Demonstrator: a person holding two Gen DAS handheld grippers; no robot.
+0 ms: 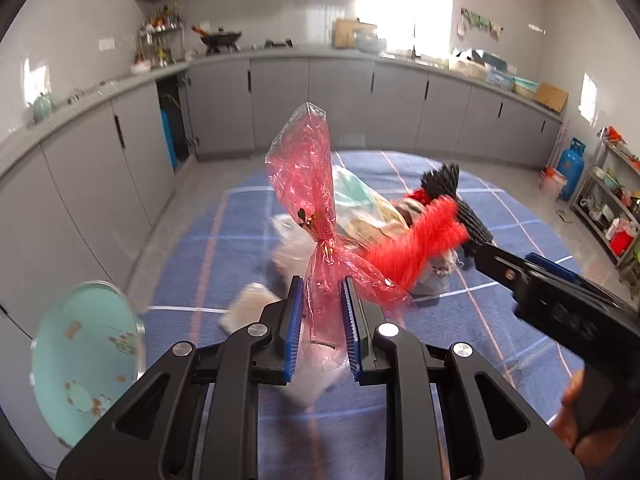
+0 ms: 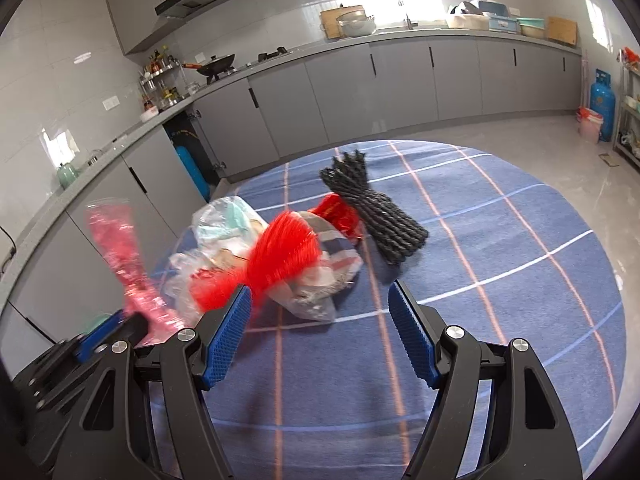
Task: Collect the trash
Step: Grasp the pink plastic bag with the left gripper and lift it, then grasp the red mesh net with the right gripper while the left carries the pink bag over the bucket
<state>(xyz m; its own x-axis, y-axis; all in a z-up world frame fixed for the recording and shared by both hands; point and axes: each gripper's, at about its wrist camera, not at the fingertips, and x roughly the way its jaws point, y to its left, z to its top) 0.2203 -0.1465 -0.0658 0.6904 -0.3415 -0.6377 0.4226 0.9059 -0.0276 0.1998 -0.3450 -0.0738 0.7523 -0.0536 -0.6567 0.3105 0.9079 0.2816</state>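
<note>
Item one: my left tool (image 1: 320,320), jaws drawn in around the twisted neck of a red cellophane wrapper (image 1: 310,184); the film passes between the blue pads, which look closed on it, and most of it stands up above them. Item two: my right tool (image 2: 320,336), jaws spread and holding nothing, hovering over the blue checked cloth (image 2: 500,260) on the bench. Item three: the remaining trash, lying together on the cloth ahead of the right tool: crumpled clear plastic bags (image 2: 224,220), a red bristly tuft (image 2: 280,256) and a bundle of black twisted rope (image 2: 376,208). Item four: a pale green plate (image 1: 84,360) at the cloth's left edge, near my left tool. Risks, in my judgement: the cellophane is slick and thin, so a light pinch could let it slide free; the tall loose end could snag the red tuft; a wide left swing could knock the plate.
</note>
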